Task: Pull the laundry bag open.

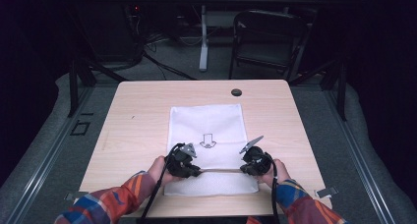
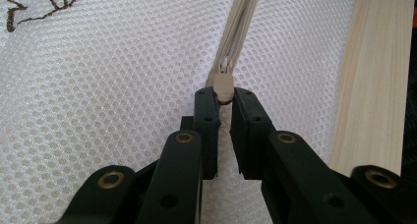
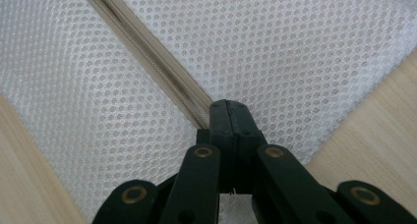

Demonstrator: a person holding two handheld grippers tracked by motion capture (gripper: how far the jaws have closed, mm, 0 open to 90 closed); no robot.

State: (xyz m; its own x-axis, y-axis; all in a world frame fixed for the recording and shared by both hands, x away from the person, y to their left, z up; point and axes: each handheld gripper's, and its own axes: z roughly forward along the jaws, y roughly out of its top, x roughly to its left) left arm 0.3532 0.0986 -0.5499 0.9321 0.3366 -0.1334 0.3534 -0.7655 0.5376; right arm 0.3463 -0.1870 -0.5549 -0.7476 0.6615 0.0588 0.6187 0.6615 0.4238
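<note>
The white mesh bag (image 1: 206, 135) lay flat on the tabletop (image 1: 133, 111). The left tool (image 2: 225, 97) pinched the zipper pull (image 2: 224, 86) at its tips. The right tool (image 3: 229, 117) was squeezed tight on the zipper's end (image 3: 199, 106). A hard tug could make the little pull slip out.

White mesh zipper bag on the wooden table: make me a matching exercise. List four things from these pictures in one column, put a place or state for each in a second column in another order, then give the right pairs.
Things:
1. beige zipper pull tab
2. left gripper
3. right gripper
4. small black round cap

Places or states:
A. jaws pressed together at the zipper's end, at the white mesh zipper bag's edge
B. on the light wooden table, beyond the bag's far edge
C. between two black jaws
D. jaws slightly parted around the tab

Pairs: 1-C, 2-D, 3-A, 4-B
</note>
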